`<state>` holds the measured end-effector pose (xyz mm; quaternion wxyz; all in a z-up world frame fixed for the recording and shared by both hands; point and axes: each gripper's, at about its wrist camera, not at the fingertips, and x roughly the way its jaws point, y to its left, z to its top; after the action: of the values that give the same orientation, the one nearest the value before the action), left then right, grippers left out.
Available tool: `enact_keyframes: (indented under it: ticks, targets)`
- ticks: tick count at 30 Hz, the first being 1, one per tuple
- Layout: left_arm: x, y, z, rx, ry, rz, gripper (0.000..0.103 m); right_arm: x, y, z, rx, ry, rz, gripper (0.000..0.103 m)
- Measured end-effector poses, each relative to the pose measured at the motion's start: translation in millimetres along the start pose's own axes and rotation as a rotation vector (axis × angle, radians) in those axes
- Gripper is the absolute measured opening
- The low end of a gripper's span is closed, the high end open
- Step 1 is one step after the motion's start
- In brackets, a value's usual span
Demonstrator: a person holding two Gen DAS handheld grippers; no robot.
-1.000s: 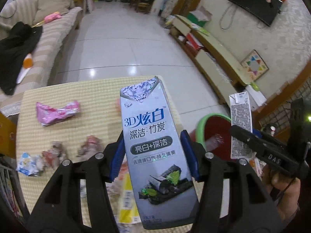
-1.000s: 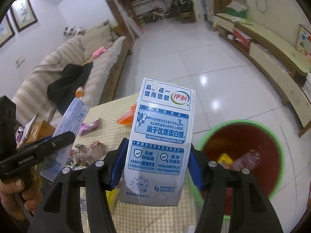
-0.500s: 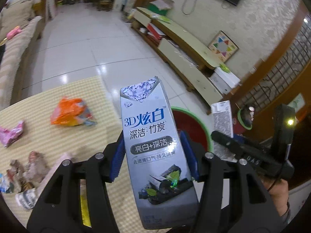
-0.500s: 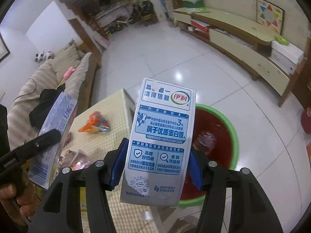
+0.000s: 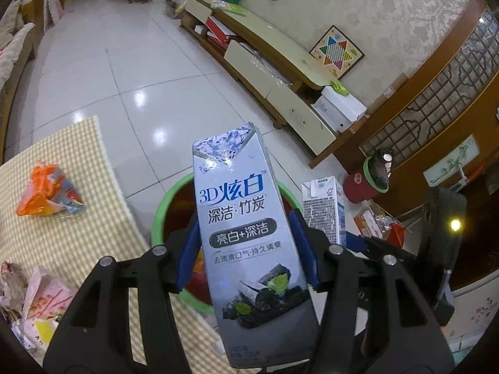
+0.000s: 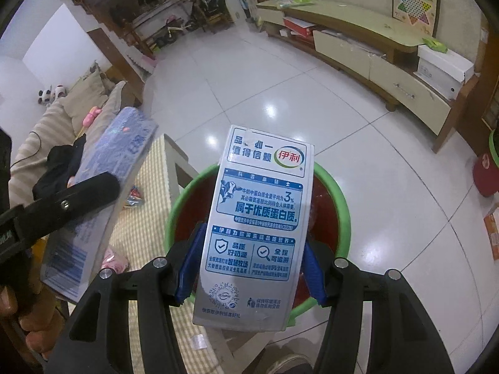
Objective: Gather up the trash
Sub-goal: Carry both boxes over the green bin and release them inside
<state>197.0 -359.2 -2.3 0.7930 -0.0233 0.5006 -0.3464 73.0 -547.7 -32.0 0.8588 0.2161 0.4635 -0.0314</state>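
From the left wrist camera, we see our left gripper (image 5: 246, 257) clamped on a grey toothpaste box (image 5: 249, 237), its blue pads (image 5: 187, 255) pressing both long sides. We hold the box tilted over the green-rimmed bin (image 5: 162, 208) beside the checked table (image 5: 93, 218), likely so it can drop in. An orange wrapper (image 5: 46, 194) remains on the table.

From the right wrist camera, our right gripper (image 6: 249, 265) grips a milk carton (image 6: 255, 227) the same way, poised above the same bin (image 6: 340, 205), whose red inside shows behind it. The left gripper's toothpaste box (image 6: 103, 193) hangs close alongside.
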Motion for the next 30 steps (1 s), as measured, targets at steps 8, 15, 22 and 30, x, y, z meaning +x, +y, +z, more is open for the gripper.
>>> enact_keyframes:
  ticks: [8,15,22,30]
  targets:
    - [14,1,12,-0.028,0.017,-0.023,0.054,2,2,2,-0.002,0.007,0.013,0.057]
    - [1,9,16,-0.07,-0.01,-0.055,0.084,1,-2,3,-0.002,-0.004,0.0,0.075]
    - [-31,15,13,-0.063,-0.072,-0.007,0.098,-3,5,6,-0.026,-0.024,-0.011,0.082]
    - [-76,38,-5,-0.075,-0.127,0.083,0.098,-6,37,10,-0.091,-0.048,0.002,0.086]
